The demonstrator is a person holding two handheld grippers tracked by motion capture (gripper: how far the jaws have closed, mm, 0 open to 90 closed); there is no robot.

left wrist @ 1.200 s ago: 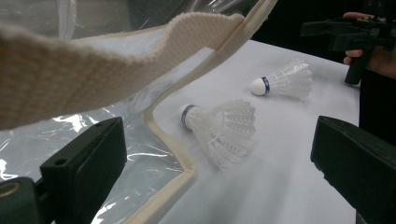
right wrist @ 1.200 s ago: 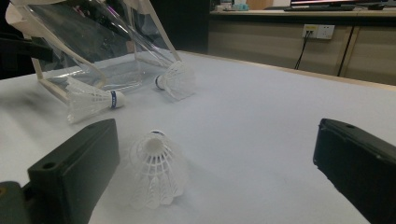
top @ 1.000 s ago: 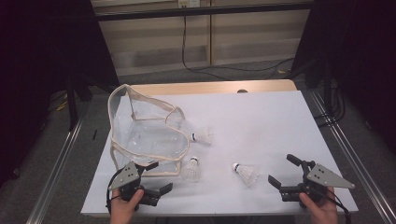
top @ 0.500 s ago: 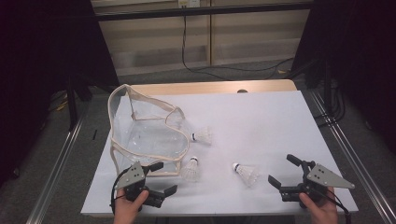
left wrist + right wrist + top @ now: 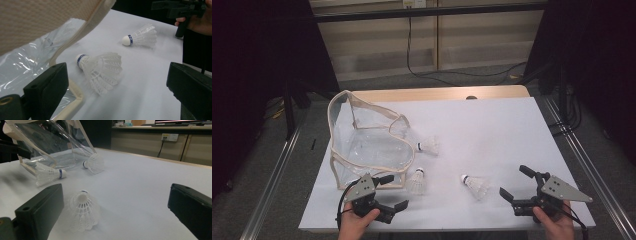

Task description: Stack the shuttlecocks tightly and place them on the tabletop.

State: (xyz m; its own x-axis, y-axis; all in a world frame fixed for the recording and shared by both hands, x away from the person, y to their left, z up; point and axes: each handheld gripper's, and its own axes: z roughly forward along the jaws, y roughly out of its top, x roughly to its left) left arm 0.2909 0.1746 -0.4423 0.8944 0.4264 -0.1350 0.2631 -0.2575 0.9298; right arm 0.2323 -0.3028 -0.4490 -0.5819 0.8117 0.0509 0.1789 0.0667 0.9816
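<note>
Three shuttlecocks lay on the white table (image 5: pixel 492 125), none yet in the clear bag (image 5: pixel 362 145) at the frame's left of centre. At lower left the left gripper (image 5: pixel 388 192) sat beside the bag's near corner, jaws spread and empty, aimed at the nearest shuttlecock (image 5: pixel 417 181), which rested just beside the bag's cream trim. A second shuttlecock (image 5: pixel 429 146) lay higher, touching the bag's right side. A third shuttlecock (image 5: pixel 476 184) lay right of centre, ahead of the right gripper (image 5: pixel 518 184) at lower right, likewise spread wide and holding nothing. The work seemed at its approach stage; next, each gripper likely needed to advance until its jaws straddled a shuttlecock, then close gently on the feathers.
</note>
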